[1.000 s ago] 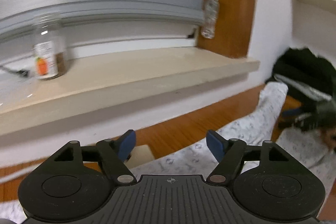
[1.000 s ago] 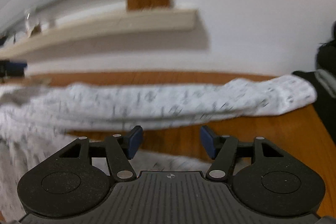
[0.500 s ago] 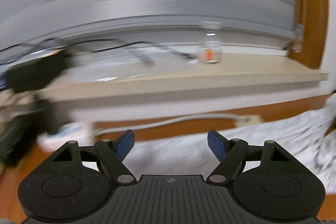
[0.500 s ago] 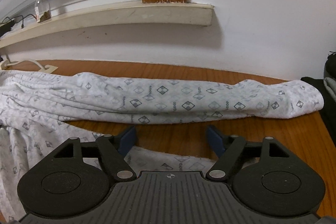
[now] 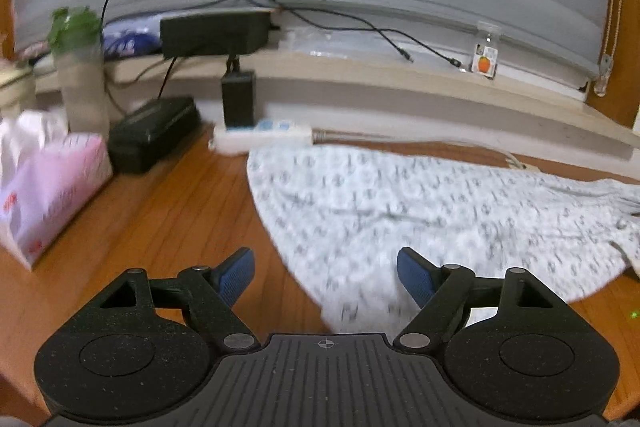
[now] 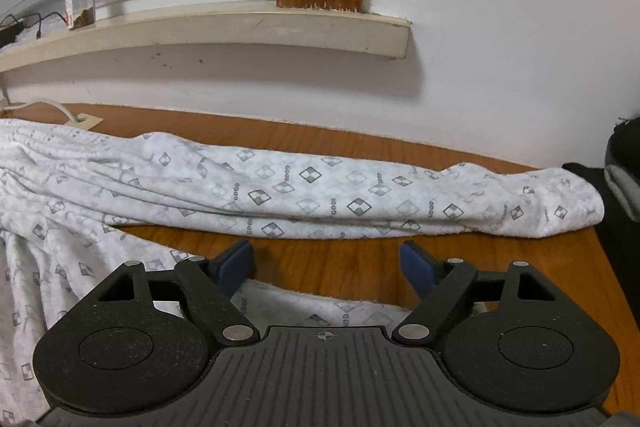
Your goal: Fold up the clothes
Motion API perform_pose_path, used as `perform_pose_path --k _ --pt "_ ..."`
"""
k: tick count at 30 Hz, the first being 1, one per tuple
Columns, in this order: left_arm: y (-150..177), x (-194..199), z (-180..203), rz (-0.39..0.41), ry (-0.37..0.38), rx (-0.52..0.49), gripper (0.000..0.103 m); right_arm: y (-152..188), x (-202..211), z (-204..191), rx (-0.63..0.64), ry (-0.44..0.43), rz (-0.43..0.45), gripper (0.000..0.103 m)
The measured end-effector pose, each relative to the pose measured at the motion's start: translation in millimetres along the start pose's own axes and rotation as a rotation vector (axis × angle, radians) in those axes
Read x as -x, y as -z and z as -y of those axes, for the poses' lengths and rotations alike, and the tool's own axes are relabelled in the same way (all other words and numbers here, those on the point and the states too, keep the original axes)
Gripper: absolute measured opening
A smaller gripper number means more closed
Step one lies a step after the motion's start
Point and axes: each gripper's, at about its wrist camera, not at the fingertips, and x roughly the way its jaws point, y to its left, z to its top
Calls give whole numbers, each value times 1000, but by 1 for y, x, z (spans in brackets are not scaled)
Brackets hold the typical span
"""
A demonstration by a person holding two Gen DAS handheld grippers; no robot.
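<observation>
White patterned pyjama trousers (image 5: 420, 211) lie spread on the wooden table (image 5: 168, 211). My left gripper (image 5: 326, 273) is open and empty, low over the waist end's left edge. In the right wrist view one trouser leg (image 6: 320, 195) stretches across the table toward the right, and the other leg's hem (image 6: 304, 307) lies just under my right gripper (image 6: 326, 263), which is open and empty over bare wood between the two legs.
A pink tissue box (image 5: 44, 195), a black case (image 5: 154, 135), a power strip (image 5: 262, 137) and a bottle (image 5: 80, 75) stand at the table's left back. A windowsill (image 6: 224, 31) with a small jar (image 6: 80, 1) runs behind. Dark clothing (image 6: 624, 187) lies at the right edge.
My left gripper has swung left from the right end of the trousers to the waist end and dipped toward the table. My right gripper has steadied and moved slightly closer to the legs.
</observation>
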Motion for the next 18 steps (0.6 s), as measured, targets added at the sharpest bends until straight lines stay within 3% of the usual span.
perform_pose_path --k 5,14,18 --pt "17 9 4 16 34 10 82 -19 19 -36 129 -67 11 64" --pt "26 8 11 26 61 28 82 -75 34 -212 340 -454 95 62" --pt "30 11 20 11 70 0 82 -78 33 -303 427 -678 71 35"
